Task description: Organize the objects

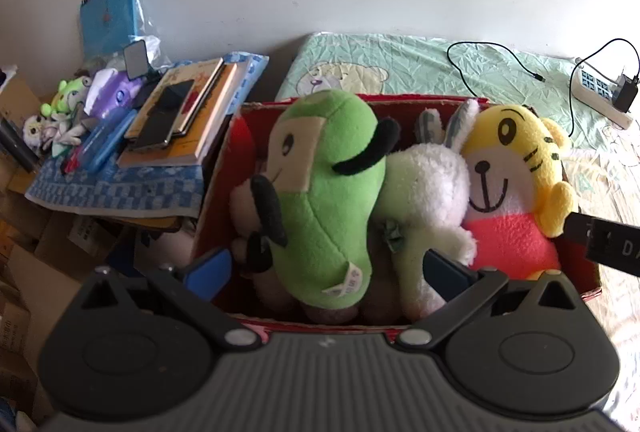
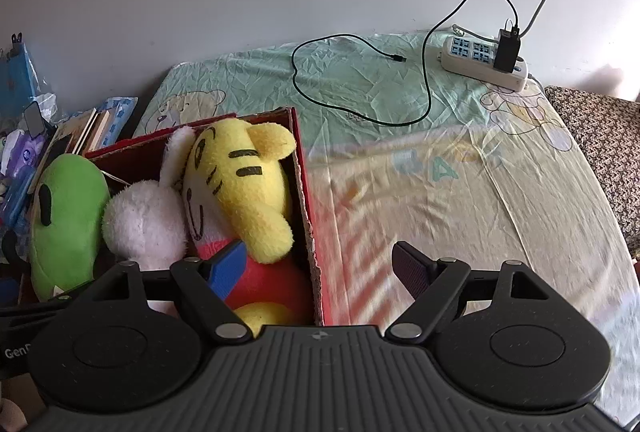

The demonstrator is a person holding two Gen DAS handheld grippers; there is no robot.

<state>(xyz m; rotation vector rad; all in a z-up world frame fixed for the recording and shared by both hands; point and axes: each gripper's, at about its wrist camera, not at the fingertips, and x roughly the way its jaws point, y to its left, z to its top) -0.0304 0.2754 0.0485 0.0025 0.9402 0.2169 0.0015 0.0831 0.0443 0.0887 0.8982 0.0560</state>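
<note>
Plush toys fill the red box (image 1: 224,168) on the bed (image 2: 440,192): green plush (image 1: 328,200) left, white bunny (image 1: 424,188) between, yellow tiger (image 1: 516,168) right. Both my jaws hang wide, empty. I'd press down gently, avoiding the cardboard rim.

Three plush toys fill one red box (image 1: 224,168): green (image 1: 320,192), white (image 1: 428,188), yellow (image 1: 516,168).

White power strip (image 2: 484,61) with black charger (image 2: 507,48), black cable (image 2: 428,88), perhaps unplugged
</note>
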